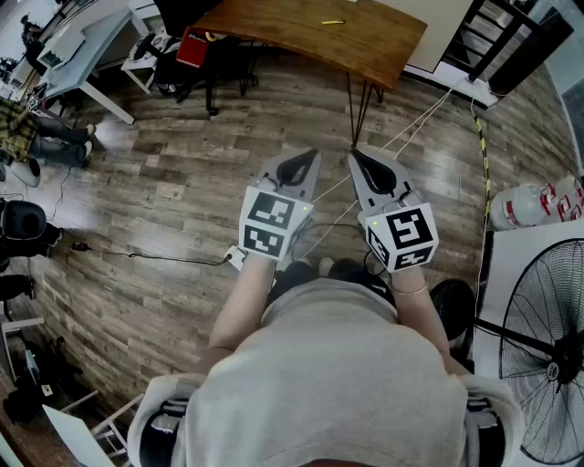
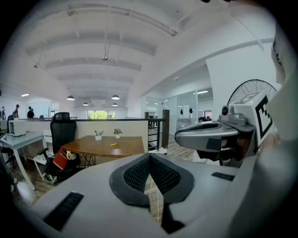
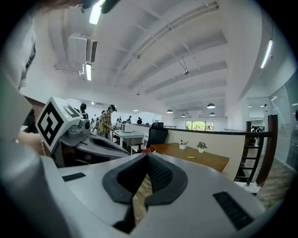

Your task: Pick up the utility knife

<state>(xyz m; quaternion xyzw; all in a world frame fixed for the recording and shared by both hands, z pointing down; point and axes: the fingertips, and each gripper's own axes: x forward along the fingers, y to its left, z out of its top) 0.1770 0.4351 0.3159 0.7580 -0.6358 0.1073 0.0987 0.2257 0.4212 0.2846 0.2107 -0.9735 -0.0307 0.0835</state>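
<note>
While we are looking down through the head view, the wooden table is standing far ahead. The utility knife is lying on its top as a thin yellow sliver, well apart from both grippers. We are holding the left gripper and the right gripper side by side in front of the body, over the plank floor. Both are pointing toward the table and dipping slightly.

Along the left gripper view, the left gripper is pressing its jaws together tip to tip, with nothing between them. Beyond it, a white cup is holding a few upright utensils too small to name. A small pot beside it is carrying a green plant. The utility knife is lying near them on the tabletop, toward us. The right gripper is hanging alongside at the right.

Along the right gripper view, the right gripper is likewise closing its jaws on nothing. The white cup and the small pot are standing on the table, with the utility knife lying near them.
</note>
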